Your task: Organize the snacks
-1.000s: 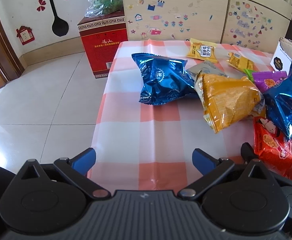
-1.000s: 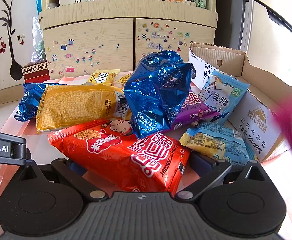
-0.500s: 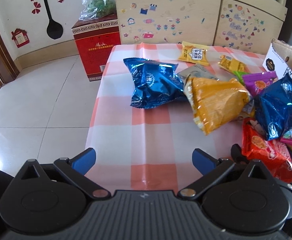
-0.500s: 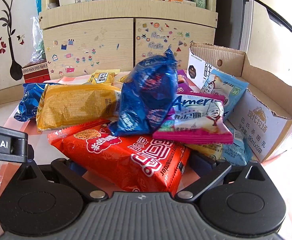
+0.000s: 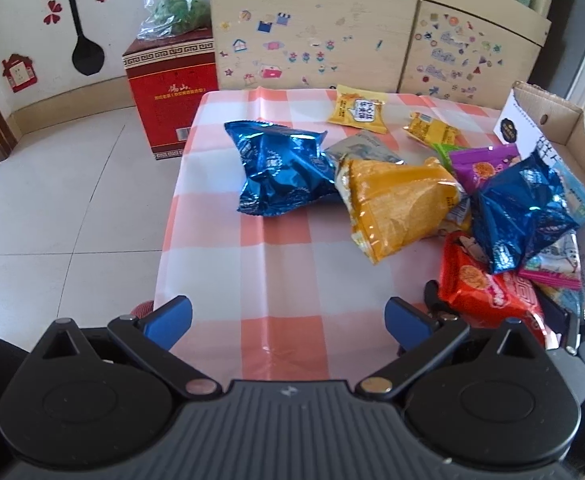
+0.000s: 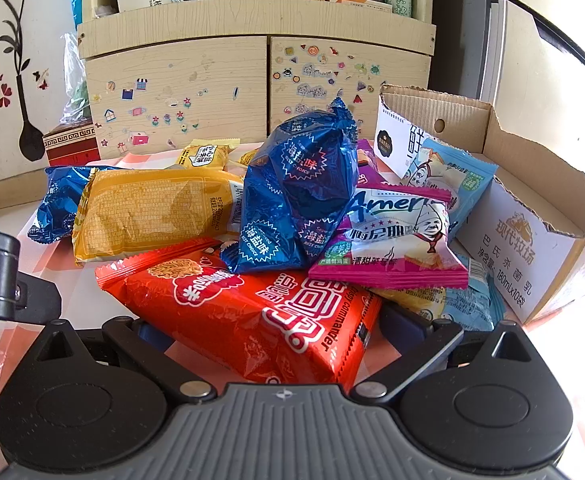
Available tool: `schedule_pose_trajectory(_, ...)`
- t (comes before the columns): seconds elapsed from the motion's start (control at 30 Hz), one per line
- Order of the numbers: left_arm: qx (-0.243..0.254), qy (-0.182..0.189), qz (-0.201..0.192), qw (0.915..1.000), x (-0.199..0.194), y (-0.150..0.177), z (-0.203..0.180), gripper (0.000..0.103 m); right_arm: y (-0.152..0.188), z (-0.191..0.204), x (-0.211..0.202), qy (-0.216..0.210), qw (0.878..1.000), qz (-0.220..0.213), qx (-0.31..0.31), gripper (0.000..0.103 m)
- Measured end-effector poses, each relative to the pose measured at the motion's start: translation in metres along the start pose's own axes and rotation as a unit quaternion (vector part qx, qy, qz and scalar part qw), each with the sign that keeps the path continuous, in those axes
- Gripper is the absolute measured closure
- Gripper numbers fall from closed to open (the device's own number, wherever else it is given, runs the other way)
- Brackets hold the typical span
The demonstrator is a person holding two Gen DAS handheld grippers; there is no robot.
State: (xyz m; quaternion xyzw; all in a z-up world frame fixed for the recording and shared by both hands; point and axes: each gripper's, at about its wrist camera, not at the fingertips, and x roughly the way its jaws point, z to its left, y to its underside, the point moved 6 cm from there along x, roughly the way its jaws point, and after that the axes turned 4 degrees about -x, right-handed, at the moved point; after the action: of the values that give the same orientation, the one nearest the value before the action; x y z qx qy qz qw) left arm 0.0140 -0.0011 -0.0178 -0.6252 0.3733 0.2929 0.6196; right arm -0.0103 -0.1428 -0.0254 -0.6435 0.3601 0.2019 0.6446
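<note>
Snack bags lie heaped on a pink checked tablecloth [image 5: 280,280]. A red bag [image 6: 252,316] lies between the wide-open fingers of my right gripper [image 6: 276,332]; the fingertips are hidden behind it. On it rest a blue foil bag [image 6: 300,200] and a pink and white bag [image 6: 396,248]. A yellow bag [image 6: 152,212] lies to the left. My left gripper [image 5: 288,316] is open and empty above the near table edge. In its view are another blue bag [image 5: 280,168], the yellow bag [image 5: 396,204] and the red bag [image 5: 488,292].
An open cardboard box [image 6: 532,200] stands at the table's right, with a light blue bag [image 6: 460,180] leaning on it. Small yellow packets [image 5: 358,110] lie at the far side. A sticker-covered cabinet [image 5: 332,40] and a red carton [image 5: 172,92] stand beyond.
A pink and white bag has dropped onto the pile from the right, and the blue foil bag tipped and settled. The left gripper has pulled back and risen. The right gripper has stayed put.
</note>
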Motion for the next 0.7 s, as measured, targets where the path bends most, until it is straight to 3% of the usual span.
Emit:
schedule_pose_trajectory(0.1, 0.004, 0.002, -0.001, 1.0, -0.005, -0.001, 0.0, 0.001, 0.006, 0.004, -0.008, -0.035, 0.999, 0.016, -0.02, 0.0)
schedule_pose_trajectory(0.23, 0.0, 0.009, 0.002, 1.0, -0.008, -0.004, 0.001, 0.001, 0.011, 0.006, -0.021, -0.073, 0.991, 0.095, -0.056, 0.0)
schedule_pose_trajectory(0.37, 0.008, 0.004, -0.002, 1.0, -0.01, -0.007, 0.001, 0.001, 0.014, 0.003, -0.027, -0.065, 0.984, 0.153, -0.064, 0.0)
schedule_pose_trajectory(0.5, 0.016, 0.007, -0.005, 0.9998, -0.014, -0.006, -0.002, 0.001, 0.018, -0.014, -0.044, -0.025, 0.99, 0.14, -0.019, 0.0)
schedule_pose_trajectory(0.7, 0.024, 0.001, -0.013, 0.9996, -0.019, -0.008, -0.004, 0.001, 0.008, -0.032, -0.063, 0.058, 0.995, 0.07, -0.032, 0.0)
